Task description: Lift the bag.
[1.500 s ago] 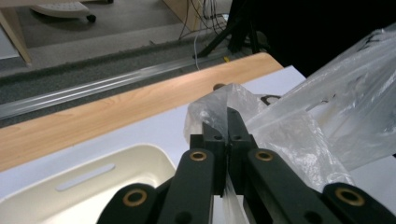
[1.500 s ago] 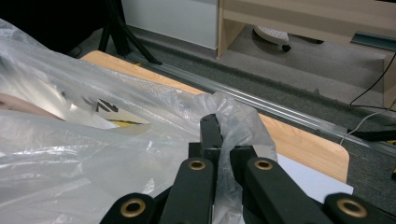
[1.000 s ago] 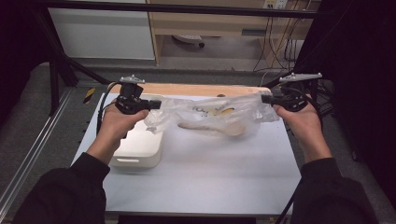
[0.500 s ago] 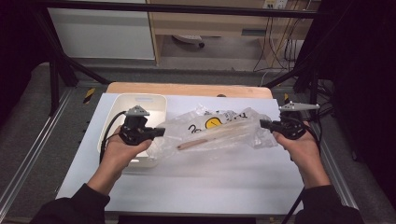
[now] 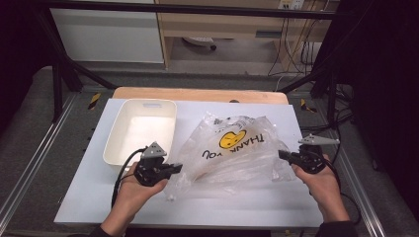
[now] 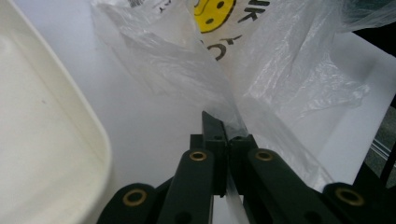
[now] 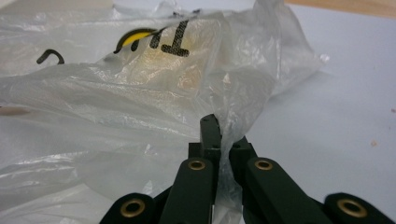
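A crinkled clear plastic bag (image 5: 232, 150) is pinched at opposite edges by the left tool (image 5: 174, 168) and right tool (image 5: 282, 155) on a white table (image 5: 237, 202) bordered by grey floor (image 5: 29, 123).

Dim lab corner, white tabletop (image 5: 247, 207) lit from above.
Grey floor (image 5: 29, 113), white cabinet (image 5: 106, 34) and wooden shelf unit (image 5: 222, 24) beyond the tabletop's far edge, cables (image 5: 296, 44) at right.

Right black two-jaw claw (image 7: 219, 140) pinching crinkled clear plastic bag (image 7: 140, 93) with yellow smiley print, bag lying on white desk (image 7: 336, 93)
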Available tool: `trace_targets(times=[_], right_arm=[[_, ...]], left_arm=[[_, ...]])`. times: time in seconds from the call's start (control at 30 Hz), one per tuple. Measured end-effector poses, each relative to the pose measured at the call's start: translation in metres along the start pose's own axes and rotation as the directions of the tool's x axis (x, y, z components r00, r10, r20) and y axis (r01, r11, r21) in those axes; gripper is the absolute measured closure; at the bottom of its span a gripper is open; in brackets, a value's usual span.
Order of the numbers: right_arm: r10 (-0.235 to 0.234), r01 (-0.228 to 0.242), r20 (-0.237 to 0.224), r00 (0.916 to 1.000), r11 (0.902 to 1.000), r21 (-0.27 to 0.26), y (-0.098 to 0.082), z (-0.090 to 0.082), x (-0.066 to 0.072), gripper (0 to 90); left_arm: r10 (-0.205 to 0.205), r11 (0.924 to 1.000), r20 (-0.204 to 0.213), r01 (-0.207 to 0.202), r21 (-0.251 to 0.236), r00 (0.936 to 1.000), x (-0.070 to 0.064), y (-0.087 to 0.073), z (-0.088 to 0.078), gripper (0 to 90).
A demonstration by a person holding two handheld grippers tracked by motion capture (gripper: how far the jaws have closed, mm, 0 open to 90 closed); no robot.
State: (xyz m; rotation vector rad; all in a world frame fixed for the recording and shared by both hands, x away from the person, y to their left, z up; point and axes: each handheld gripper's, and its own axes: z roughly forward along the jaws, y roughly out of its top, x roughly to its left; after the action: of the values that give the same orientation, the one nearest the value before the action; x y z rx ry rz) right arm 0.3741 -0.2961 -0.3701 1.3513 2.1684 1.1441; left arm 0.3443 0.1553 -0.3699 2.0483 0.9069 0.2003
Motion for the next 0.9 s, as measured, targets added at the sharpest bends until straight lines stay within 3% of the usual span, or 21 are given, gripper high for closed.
trace_targets(times=[0.3, 0.37, 0.47, 0.67, 0.9], right_arm=[[0.000, -0.001, 0.035, 0.9994, 0.9997, 0.025, -0.035, 0.001, 0.005, 90.0], [-0.003, 0.001, 0.041, 0.9991, 0.9994, 0.036, -0.039, 0.003, 0.006, 90.0], [0.005, -0.008, 0.044, 0.9990, 0.9984, 0.057, -0.048, 0.006, 0.006, 90.0], [0.015, -0.019, 0.041, 0.9990, 0.9945, 0.103, -0.063, 0.009, 0.009, 90.0], [-0.008, 0.002, 0.037, 0.9993, 0.9889, 0.149, -0.075, 0.017, 0.015, 90.0]], left_arm=[[0.049, 0.9981, -0.015, -0.049, 0.039, 0.9987, -0.025, -0.035, 0.016, 90.0], [0.059, 0.9972, -0.030, -0.057, 0.047, 0.9978, -0.025, -0.039, 0.018, 90.0], [0.037, 0.9980, -0.033, -0.036, 0.053, 0.9987, -0.021, -0.046, 0.020, 90.0], [0.029, 0.9932, -0.040, -0.024, 0.114, 0.9988, -0.016, -0.068, 0.033, 90.0], [0.053, 0.9932, -0.074, -0.045, 0.108, 0.9958, -0.013, -0.073, 0.037, 89.9]])
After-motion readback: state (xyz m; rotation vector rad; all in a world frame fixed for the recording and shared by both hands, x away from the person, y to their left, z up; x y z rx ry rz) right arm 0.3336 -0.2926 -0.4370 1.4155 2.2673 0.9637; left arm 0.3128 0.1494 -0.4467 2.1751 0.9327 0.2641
